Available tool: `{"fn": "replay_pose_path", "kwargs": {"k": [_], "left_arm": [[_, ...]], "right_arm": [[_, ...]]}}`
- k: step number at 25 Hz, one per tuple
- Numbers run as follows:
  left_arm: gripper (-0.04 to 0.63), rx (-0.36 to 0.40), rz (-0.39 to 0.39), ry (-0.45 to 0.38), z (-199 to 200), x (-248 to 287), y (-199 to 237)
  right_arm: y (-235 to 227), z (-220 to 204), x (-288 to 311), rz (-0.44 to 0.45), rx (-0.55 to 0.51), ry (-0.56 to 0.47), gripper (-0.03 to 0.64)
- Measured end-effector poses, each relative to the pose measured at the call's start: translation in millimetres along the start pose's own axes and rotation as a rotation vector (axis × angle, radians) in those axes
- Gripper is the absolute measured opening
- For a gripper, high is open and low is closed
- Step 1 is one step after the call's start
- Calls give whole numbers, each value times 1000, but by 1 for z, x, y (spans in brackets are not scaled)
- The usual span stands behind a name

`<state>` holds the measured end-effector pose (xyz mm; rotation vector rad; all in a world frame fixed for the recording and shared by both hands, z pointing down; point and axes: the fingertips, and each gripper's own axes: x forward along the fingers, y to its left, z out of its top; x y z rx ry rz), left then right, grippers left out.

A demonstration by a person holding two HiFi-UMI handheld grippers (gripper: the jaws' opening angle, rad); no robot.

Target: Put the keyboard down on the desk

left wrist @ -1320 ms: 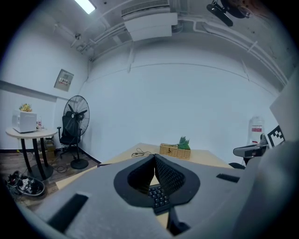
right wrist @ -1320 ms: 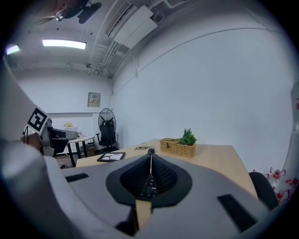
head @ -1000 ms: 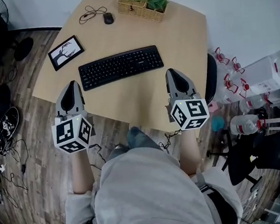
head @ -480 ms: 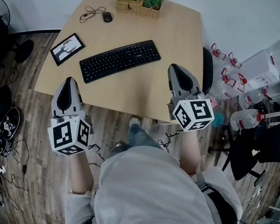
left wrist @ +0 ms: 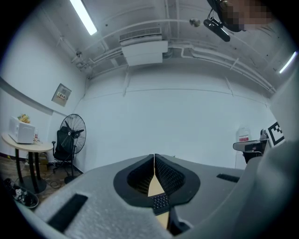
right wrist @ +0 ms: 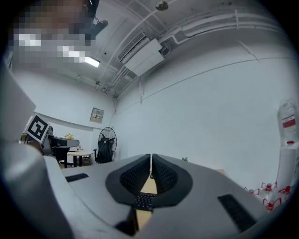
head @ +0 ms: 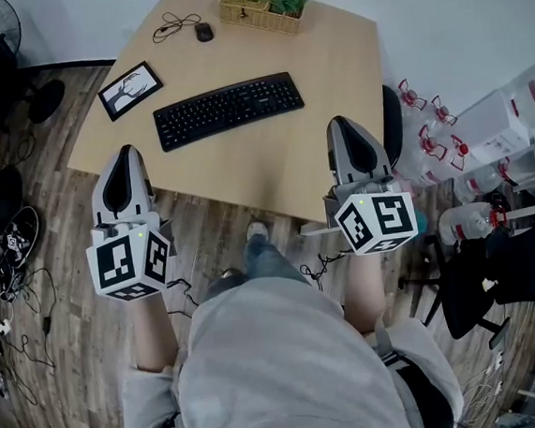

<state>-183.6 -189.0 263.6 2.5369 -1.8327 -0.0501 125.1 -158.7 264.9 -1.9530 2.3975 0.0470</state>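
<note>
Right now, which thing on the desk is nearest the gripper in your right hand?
The black keyboard: its right end lies closest to the right gripper. The mouse, picture frame and wicker basket all sit farther off.

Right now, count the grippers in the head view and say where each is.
2. The left gripper hovers at the near-left edge of the desk, the right gripper at its near-right edge; both shut, empty. None hidden.
</note>
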Motion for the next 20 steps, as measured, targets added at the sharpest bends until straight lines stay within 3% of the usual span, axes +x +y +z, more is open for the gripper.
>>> {"fn": "replay_pose_path", "kwargs": {"k": [20], "left_arm": [[11,-6,28,0,0,-32,22]], "right_arm": [[34,11,-17,13,-19,-26,15]]}}
